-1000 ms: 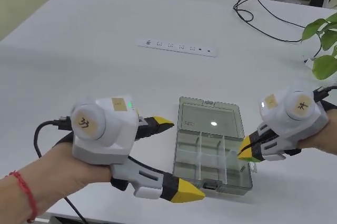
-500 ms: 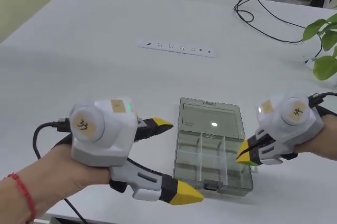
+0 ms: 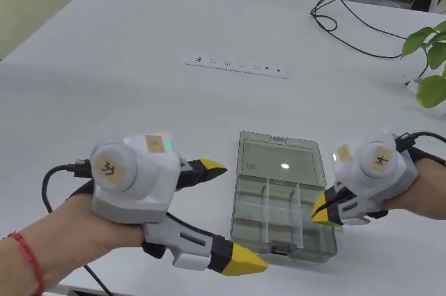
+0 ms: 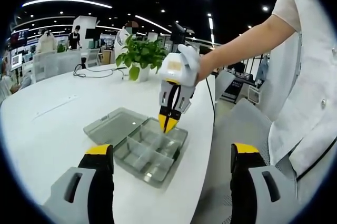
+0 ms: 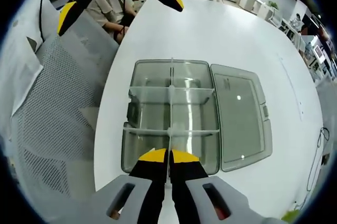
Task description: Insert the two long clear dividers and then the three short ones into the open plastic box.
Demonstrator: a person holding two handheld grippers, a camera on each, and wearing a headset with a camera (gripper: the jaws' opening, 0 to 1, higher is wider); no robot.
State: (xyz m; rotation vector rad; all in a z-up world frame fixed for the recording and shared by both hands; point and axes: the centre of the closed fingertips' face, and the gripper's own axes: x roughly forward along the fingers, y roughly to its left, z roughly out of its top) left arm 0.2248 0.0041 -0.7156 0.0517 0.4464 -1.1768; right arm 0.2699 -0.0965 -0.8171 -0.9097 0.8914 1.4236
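The open clear plastic box (image 3: 306, 250) lies on the white table, its lid (image 3: 282, 160) flat behind it. Clear dividers (image 3: 267, 202) stand inside and split it into compartments. My right gripper (image 3: 322, 214) hangs over the box's right side. In the right gripper view its jaws (image 5: 169, 155) are shut on the top edge of a clear divider (image 5: 170, 108) that runs down the middle of the box (image 5: 131, 145). Cross dividers (image 5: 147, 88) meet it. My left gripper (image 3: 226, 216) stands open just left of the box, with nothing between its fingers. The left gripper view shows the right gripper (image 4: 168, 124) tip-down in the box (image 4: 142, 153).
A white power strip (image 3: 237, 66) lies farther back on the table. A black cable (image 3: 341, 21) loops at the back right, beside a green plant (image 3: 432, 59). The table's front edge runs just below the box. A person's mesh chair (image 5: 58, 129) stands by that edge.
My right gripper has come down and a little left, closer onto the box's right side. The left gripper has stayed open in about the same place.
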